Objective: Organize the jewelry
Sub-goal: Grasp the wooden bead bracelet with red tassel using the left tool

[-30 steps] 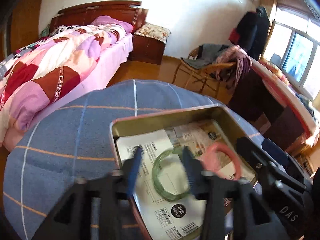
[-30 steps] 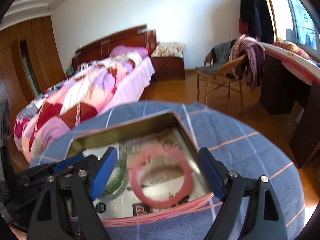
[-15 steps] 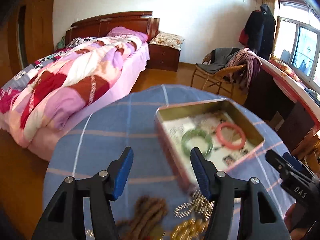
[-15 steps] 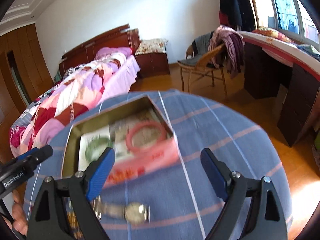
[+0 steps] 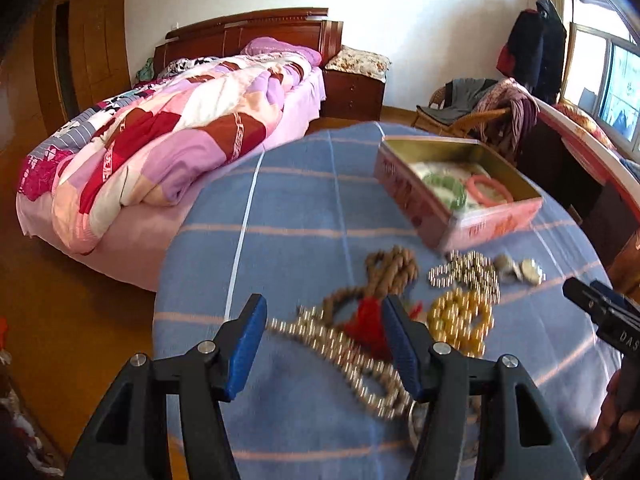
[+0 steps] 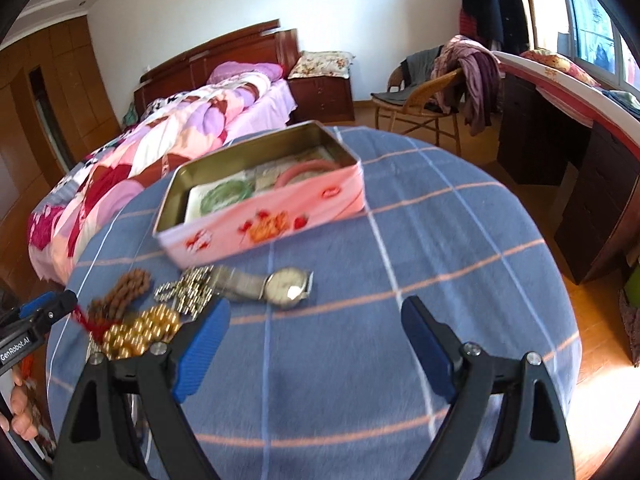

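A pink flowered tin box (image 6: 264, 220) stands open on the blue checked tablecloth (image 6: 440, 248); it also shows in the left wrist view (image 5: 496, 222). Inside lie a green bangle (image 5: 446, 194) and a pink bangle (image 5: 490, 190). In front of the box lie a silver wristwatch (image 6: 286, 284), a silver chain (image 6: 188, 286), gold beads (image 5: 460, 320), brown wooden beads (image 5: 390, 270) with a red tassel (image 5: 368, 326), and a long silver bead chain (image 5: 352, 360). My left gripper (image 5: 324, 344) is open above the long chain. My right gripper (image 6: 316, 344) is open and empty over bare cloth.
The table is round, with its edge close on all sides. A bed with a patchwork quilt (image 5: 168, 140) stands behind on the left. A wicker chair with clothes (image 6: 432, 96) and a dark desk (image 6: 560, 148) stand on the right.
Both grippers have pulled back from the box toward the near side of the table. The green and pink bangles now lie in the box. The loose jewelry has come into view.
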A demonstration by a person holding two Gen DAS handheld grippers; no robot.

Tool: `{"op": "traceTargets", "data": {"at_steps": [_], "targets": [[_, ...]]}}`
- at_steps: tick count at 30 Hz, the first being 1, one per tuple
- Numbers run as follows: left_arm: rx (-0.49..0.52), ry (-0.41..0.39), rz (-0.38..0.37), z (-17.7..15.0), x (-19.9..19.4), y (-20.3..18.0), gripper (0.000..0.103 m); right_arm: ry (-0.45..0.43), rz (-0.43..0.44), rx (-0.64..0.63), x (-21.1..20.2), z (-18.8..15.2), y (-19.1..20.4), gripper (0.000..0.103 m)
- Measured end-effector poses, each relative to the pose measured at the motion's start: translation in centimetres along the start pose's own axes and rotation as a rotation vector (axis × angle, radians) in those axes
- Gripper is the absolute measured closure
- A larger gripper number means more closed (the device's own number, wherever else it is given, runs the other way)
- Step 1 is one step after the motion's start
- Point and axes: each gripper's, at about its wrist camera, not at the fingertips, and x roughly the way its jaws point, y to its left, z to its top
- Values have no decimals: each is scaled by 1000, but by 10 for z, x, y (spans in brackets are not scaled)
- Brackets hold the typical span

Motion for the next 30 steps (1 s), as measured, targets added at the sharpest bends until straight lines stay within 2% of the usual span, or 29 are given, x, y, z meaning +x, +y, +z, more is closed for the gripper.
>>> {"op": "traceTargets", "data": {"at_steps": [6,11,14,15,16,18,20,22,26,30], "targets": [[21,14,-5,-16,-3,2,43,-9,9,-42,-6,-8,11,13],[19,6,-68,-10,-3,-3,43,-5,21,-44,-6,-12,14,13],[31,-13,-69,-1,6,-9,44,-4,21,-44,-7,-12,15,13],[37,-5,-75,2,13,-12,46,-4,20,-45,-7,-13,15,13],[43,10,-91,3,19,-15,56,-4,19,-46,-7,-13,15,13],[54,41,-109,2,32,-19,60,-3,20,-44,-6,-13,15,13],[58,97,-96,0,45,-22,80,0,19,-39,-7,-13,15,13],[30,106,-126,2,46,-19,83,2,20,-33,-8,-15,14,13],[55,86,-130,3,36,-20,89,19,33,-13,-4,-16,11,13],[13,-19,-212,16,6,-16,89,20,43,10,-5,-16,6,13]]}}
